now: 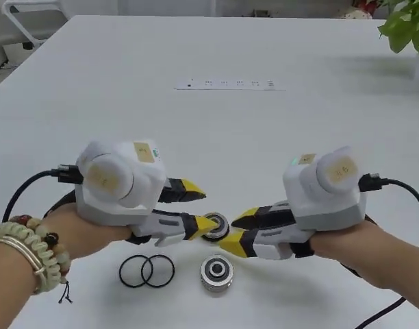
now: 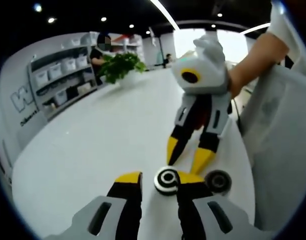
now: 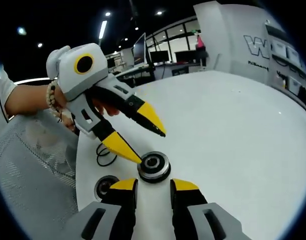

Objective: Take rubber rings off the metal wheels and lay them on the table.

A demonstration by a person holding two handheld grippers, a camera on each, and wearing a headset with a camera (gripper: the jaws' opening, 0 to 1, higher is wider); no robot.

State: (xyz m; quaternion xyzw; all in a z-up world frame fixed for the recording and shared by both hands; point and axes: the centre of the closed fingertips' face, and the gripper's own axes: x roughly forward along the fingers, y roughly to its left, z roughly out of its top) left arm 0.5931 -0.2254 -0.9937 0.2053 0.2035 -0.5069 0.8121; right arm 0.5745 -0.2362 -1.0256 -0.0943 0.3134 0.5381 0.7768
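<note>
Across the white table (image 1: 264, 123), a socket strip (image 1: 230, 85) lies far ahead of both grippers, and the work sits close to the person. Just beneath the left gripper (image 1: 204, 208), on the person's side, two rubber rings (image 1: 146, 271) lie overlapping on the surface. That gripper's jaws stand well apart. Its lower tip touches a metal wheel (image 1: 215, 227) without clamping it. The right gripper (image 1: 233, 229), jaws partly spread and holding nothing, points at the wheel from the other side, tips just short of it. A second wheel (image 1: 216, 272) rests on the table beneath both grippers. The left gripper view adds shelves (image 2: 58, 75) and a plant (image 2: 120, 67); the right gripper view adds a mesh chair (image 3: 28, 165).
</note>
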